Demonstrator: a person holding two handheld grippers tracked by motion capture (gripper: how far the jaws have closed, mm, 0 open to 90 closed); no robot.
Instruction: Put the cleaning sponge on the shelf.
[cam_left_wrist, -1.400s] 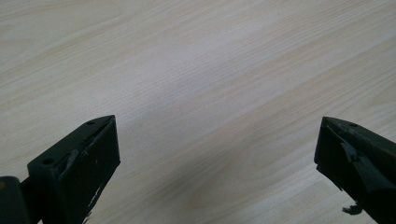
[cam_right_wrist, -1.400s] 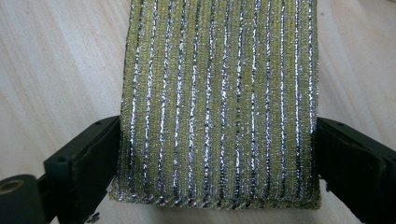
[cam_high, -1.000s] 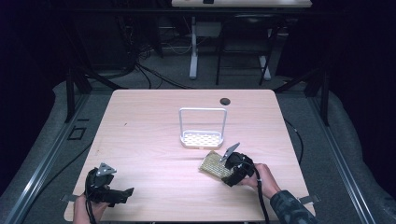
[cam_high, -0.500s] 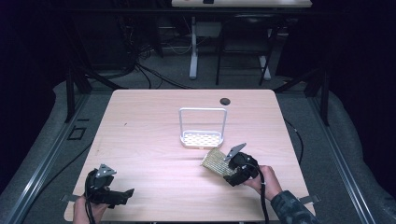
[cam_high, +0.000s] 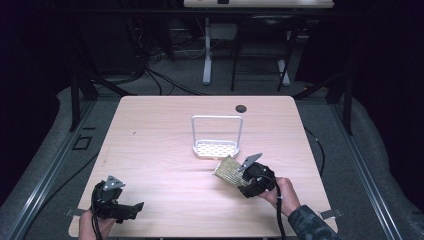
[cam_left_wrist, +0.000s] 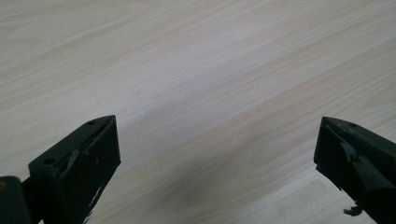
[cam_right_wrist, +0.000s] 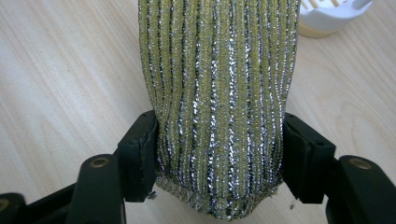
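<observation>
**Sponge is pointing at the rack**

You are holding the sponge (cam_right_wrist: 219, 93) in your right gripper (cam_high: 252, 179). The jaws are squeezing it from both sides, near its back end. The sponge is yellow and shiny, with stripes running along its length. It is sticking straight out in front of the jaws, and its long side is pointing up the table toward the rack (cam_high: 217, 137).

The rack is white, with a tall handle and a tray full of little holes. It is sitting just past the far tip of the sponge, near but not touching as far as I can tell. So the next move probably goes forward and a bit to the left, not sideways.

Your left gripper (cam_high: 116, 202) is waiting at the near left corner of the table (cam_high: 150, 130), well apart from the sponge. Its jaws are spread wide and holding nothing. Your right hand is much nearer to the rack.
</observation>
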